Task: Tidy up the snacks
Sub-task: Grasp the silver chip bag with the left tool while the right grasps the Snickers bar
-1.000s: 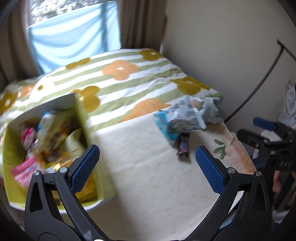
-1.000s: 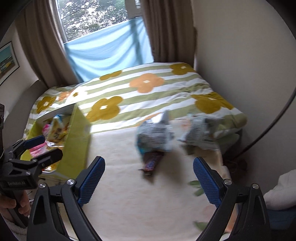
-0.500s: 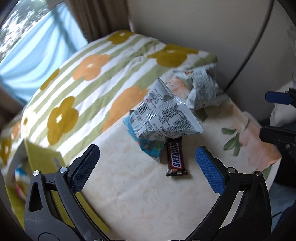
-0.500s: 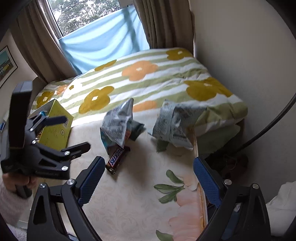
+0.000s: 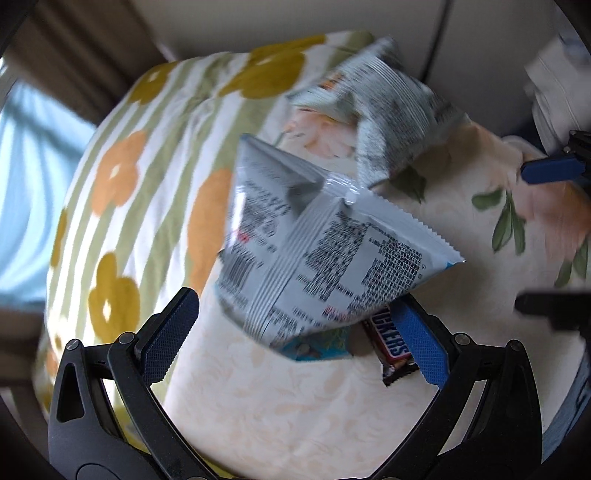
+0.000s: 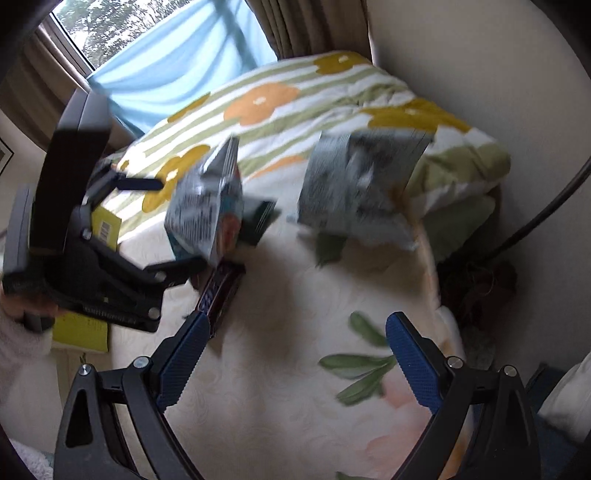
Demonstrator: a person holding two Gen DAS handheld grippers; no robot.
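- Holding my left claw [image 5: 295, 336] wide open, empty, low around the silver bag [image 5: 325, 254].
- Snickers [image 5: 393, 347] touches my pad at 3 o'clock.
- Right claw [image 6: 291, 362] gapes empty; second bag [image 6: 354, 188] at 12.

From my end it's a small bedroom. A bed takes up most of the space, covered with a striped duvet [image 6: 295, 96] with big orange and mustard flowers, and a cream blanket [image 6: 295, 369] with leaf prints laid over the near part. Plain off-white wall [image 6: 461, 55] on the right, with a dark cable [image 6: 546, 214] running down it. Brown curtains [image 6: 306, 26] frame a window [image 6: 96, 26] showing trees, with a light blue cloth [image 6: 177, 62] hanging just outside. Soft daylight, nothing harsh.
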